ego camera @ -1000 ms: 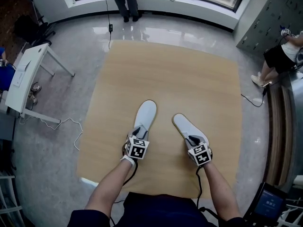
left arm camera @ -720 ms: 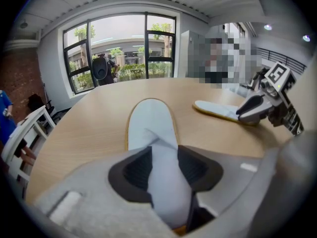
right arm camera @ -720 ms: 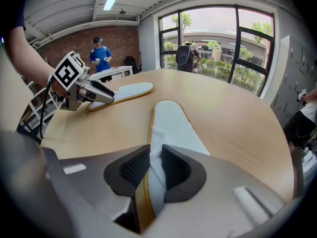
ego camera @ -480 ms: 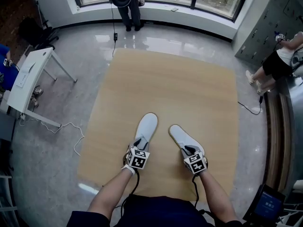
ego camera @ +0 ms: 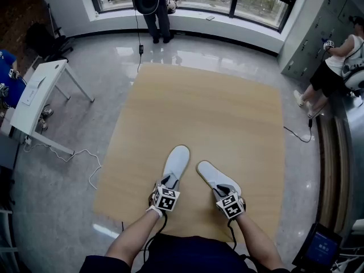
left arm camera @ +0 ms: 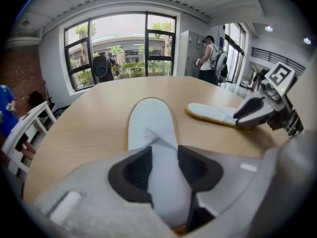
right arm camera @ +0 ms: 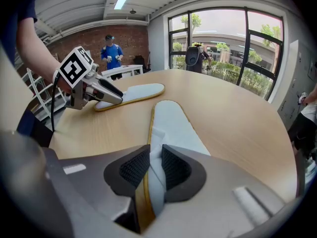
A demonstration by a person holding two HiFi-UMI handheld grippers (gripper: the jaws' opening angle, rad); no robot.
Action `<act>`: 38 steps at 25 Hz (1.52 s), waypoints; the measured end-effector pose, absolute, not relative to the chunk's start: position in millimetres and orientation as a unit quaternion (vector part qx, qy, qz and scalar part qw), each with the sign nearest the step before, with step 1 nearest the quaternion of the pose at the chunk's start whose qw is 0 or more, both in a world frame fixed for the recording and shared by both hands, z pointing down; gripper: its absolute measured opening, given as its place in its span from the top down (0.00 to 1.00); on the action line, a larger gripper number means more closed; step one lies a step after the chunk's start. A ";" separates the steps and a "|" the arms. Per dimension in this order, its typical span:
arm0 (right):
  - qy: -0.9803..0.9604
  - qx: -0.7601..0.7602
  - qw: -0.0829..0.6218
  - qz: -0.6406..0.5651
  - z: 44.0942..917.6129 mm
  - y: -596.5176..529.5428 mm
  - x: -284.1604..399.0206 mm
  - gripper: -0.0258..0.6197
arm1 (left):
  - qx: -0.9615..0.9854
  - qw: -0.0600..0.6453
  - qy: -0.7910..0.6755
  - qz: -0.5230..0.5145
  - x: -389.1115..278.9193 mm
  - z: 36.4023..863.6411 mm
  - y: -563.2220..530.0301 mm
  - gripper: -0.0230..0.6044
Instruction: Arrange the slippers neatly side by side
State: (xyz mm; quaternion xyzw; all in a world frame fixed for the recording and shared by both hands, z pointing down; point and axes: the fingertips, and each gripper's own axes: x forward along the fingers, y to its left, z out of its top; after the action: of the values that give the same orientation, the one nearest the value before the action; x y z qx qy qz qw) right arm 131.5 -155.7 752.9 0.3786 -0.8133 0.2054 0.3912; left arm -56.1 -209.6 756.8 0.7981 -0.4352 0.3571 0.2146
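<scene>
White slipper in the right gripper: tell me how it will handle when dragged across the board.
Probably floppy: the thin white fabric slipper buckles where the right gripper pinches it. Likely light, since its sole looks thin. It should slide easily on the smooth wooden board.

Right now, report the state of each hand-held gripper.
Left hand-held gripper: closed, holding the left slipper.
Right hand-held gripper: closed, holding the right slipper.
</scene>
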 end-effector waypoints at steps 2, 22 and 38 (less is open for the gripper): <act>-0.817 0.372 0.395 0.198 754.0 -148.9 129.8 0.83 | 0.799 0.214 -0.433 0.358 -52.6 760.4 -202.1 0.70; -0.870 0.087 0.484 0.021 752.9 -73.4 98.2 0.84 | 0.801 0.239 -0.398 0.378 -41.0 761.4 -123.1 0.70; -0.843 0.414 0.257 0.227 667.3 -152.9 139.2 0.78 | 0.848 0.188 -0.388 0.308 -39.3 681.1 -157.1 0.88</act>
State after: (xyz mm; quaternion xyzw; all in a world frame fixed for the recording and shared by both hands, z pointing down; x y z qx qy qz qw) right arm 139.2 -152.9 667.3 0.4137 -0.8433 0.2272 0.2572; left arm -39.3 -157.1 681.1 0.8479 -0.3885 0.3080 0.1877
